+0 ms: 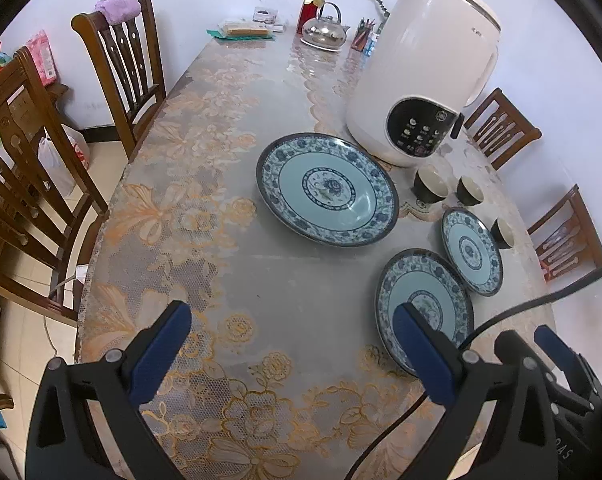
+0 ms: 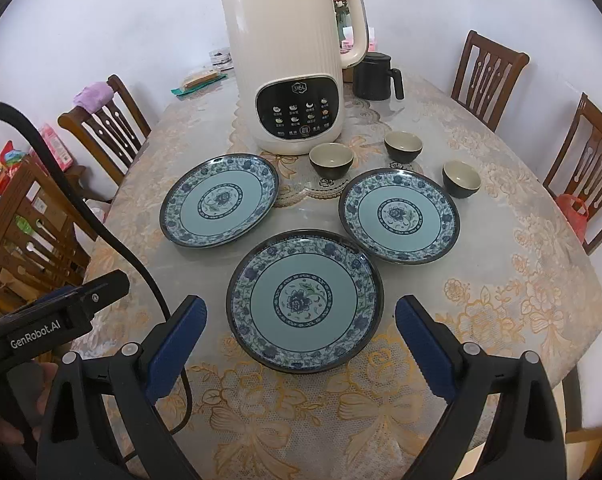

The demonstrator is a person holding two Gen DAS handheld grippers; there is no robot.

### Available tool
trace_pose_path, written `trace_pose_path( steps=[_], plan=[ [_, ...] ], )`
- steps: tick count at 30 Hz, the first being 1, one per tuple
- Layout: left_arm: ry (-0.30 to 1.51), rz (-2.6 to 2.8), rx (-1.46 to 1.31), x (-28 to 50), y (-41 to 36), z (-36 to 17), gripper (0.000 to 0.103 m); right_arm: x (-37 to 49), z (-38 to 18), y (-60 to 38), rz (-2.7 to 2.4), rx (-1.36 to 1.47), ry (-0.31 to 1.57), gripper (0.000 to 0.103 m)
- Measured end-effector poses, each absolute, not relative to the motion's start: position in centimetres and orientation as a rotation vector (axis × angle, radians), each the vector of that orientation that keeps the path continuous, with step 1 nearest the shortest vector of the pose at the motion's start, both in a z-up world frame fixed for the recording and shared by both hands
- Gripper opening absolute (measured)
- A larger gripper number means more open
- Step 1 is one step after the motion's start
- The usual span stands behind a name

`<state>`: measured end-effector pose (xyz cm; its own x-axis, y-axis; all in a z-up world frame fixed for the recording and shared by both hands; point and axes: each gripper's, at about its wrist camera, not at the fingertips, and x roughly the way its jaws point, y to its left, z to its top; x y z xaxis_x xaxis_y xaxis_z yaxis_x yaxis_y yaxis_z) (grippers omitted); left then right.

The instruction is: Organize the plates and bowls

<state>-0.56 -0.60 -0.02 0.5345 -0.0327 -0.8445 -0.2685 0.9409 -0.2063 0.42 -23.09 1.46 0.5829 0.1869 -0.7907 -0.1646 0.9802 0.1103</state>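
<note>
Right wrist view: the right gripper (image 2: 301, 344) is hovering with its jaws spread wide and holding nothing, framing the nearest plate (image 2: 305, 300) at 12 o'clock, probably lining up for a first pick. The left gripper (image 1: 291, 354) is likewise standing fully open and empty over bare counter (image 1: 229, 264). Farther off, a second plate (image 2: 220, 200) is lying at 11 o'clock and a third plate (image 2: 399, 216) at 1 o'clock, all apart, awaiting stacking. Beyond, three small bowls (image 2: 331, 160) are sitting before the cream appliance (image 2: 289, 68) at 12 o'clock.
</note>
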Motion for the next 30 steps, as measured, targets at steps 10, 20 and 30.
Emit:
trace_pose_path(
  steps=[10, 20, 30],
  plan=[
    [0.996, 0.146, -0.328, -0.73, -0.62, -0.16, 0.102, 0.34, 1.42, -23.15, 0.202, 0.034, 0.931, 0.098],
    [0.997, 0.146, -0.328, -0.68, -0.64, -0.16, 0.102, 0.43, 1.17, -23.43, 0.197, 0.044, 0.936, 0.098],
    [1.006, 0.146, -0.32, -0.72, -0.59, -0.14, 0.102, 0.28, 0.93, -23.53, 0.191, 0.047, 0.945, 0.098]
  ],
)
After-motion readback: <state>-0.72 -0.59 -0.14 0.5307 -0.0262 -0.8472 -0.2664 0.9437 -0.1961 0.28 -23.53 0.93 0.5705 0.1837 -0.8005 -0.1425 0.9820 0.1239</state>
